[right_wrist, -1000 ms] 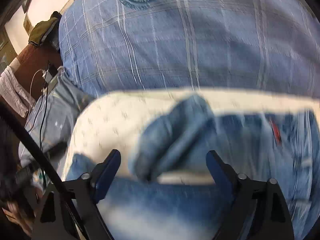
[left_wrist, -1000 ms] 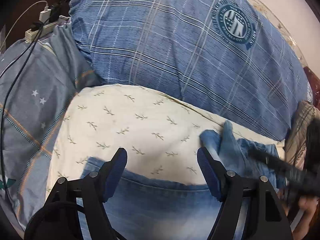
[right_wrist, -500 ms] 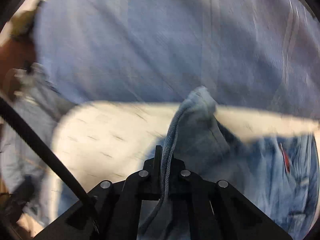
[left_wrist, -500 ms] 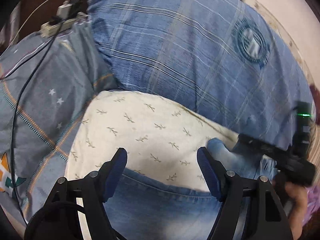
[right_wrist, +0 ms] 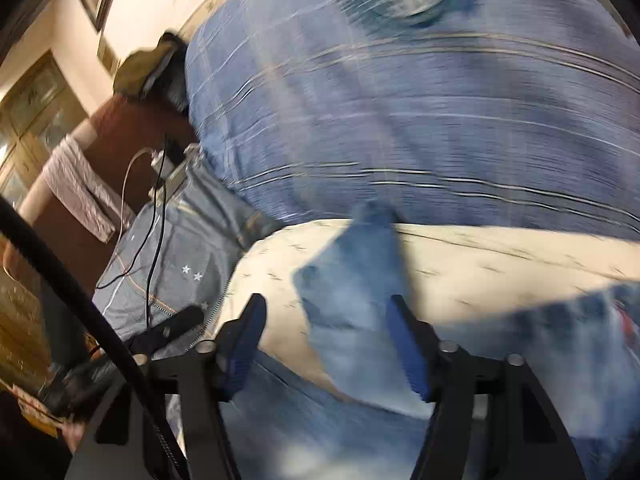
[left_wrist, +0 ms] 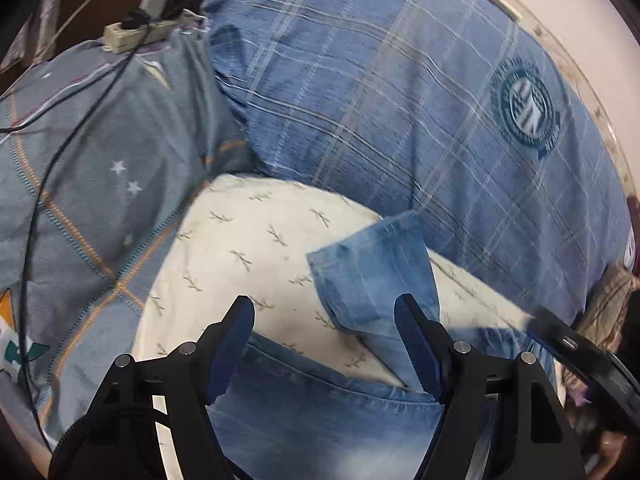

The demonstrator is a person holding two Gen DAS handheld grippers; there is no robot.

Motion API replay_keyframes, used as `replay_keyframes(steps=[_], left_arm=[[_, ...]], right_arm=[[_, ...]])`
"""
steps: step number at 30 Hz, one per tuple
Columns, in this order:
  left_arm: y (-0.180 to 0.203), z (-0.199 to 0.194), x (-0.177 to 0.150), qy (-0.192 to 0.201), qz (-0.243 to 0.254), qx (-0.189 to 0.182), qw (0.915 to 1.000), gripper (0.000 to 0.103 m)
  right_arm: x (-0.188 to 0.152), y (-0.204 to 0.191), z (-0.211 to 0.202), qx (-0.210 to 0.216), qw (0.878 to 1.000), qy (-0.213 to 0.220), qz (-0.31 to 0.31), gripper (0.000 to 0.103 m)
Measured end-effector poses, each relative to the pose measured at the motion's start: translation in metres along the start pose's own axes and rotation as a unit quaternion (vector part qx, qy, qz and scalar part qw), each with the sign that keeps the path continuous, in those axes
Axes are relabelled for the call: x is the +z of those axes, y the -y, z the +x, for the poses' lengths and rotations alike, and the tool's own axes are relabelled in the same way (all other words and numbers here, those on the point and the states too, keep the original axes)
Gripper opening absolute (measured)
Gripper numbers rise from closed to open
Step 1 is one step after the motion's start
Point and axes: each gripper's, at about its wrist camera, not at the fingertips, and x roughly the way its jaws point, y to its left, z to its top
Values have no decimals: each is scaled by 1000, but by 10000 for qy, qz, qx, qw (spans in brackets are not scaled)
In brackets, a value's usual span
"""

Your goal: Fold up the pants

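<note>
Left gripper (left_wrist: 324, 344): spread wide at the bottom centre of the left wrist view, holding nothing; blue pads above the denim.
Right gripper (right_wrist: 326, 340): spread wide at the bottom centre of the right wrist view, holding nothing; frame blurred.
Pants (left_wrist: 320, 412): light blue jeans across the lower part of both views, lying on the cream pillow.
Pant leg end (left_wrist: 372, 276): hemmed flap lying back over the cream fabric, right of centre in the left wrist view, its lower edge just beside the right-hand pad; in the right wrist view, blurred, between the two pads (right_wrist: 352, 292).
Cream pillow (left_wrist: 240, 248): leaf-sprig print, middle of the frame, under the jeans.
Plaid blanket (left_wrist: 380, 100): blue, with a round crest at the upper right, filling the upper half of the left wrist view.
Grey star sheet (left_wrist: 100, 168): left side of the frame, orange stitched lines across it.
Power strip (left_wrist: 136, 34): upper left, plugs and cables attached, at the edge of the grey sheet.
Black cable (left_wrist: 36, 216): running down the left side over the grey sheet.
</note>
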Motion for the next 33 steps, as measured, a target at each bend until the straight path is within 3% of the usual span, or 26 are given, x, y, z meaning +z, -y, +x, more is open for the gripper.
replay_keyframes(steps=[5,8,10,12,14,17,20,21,23,24,25,29,33], left_arm=[[11,26,-9,-326,104,-272,9990,73],[29,37,-12,-388,377,-368,9979,73],[52,47,-9,-513,718,-430,9952,73],[75,58,-4,-657,1053,-537,9908,73],[93,72,2,-703,1386,-545,9863,73],[104,93,1,-842,1644,-487,9816,73],[94,107,-11,-964,1251,-612,9855,71],[94,112,-12,-1075,1150,-638,9855,71],[100,115,-14,-1208,1099,-861,9828,71],[103,114,-14,-1209,1077,-953,9822,72],[106,114,-16,-1205,1092,-1059,9810,72],[109,109,-19,-1271,1014,-1396,9768,72],[107,99,-28,-1424,728,-1839,9698,73]], right_arm=[[-31,89,-88,-729,9967,324,172,77],[-46,170,-138,-1397,9835,659,943,79],[-51,217,-156,-1385,9765,701,1498,80],[-46,257,-160,-1417,9686,563,1963,80],[-31,279,-153,-1581,9669,326,1977,80],[-11,306,-135,-1482,9629,134,2253,80],[5,315,-112,-1937,9579,-81,2118,79],[11,319,-99,-2190,9537,-183,2053,74],[15,322,-81,-2431,9500,-290,1938,52],[15,322,-71,-2522,9476,-444,1911,18],[14,316,-67,-2634,9451,-570,1846,14],[5,241,-114,-2833,9546,218,901,12],[-58,160,-184,-2731,9552,1092,333,11]])
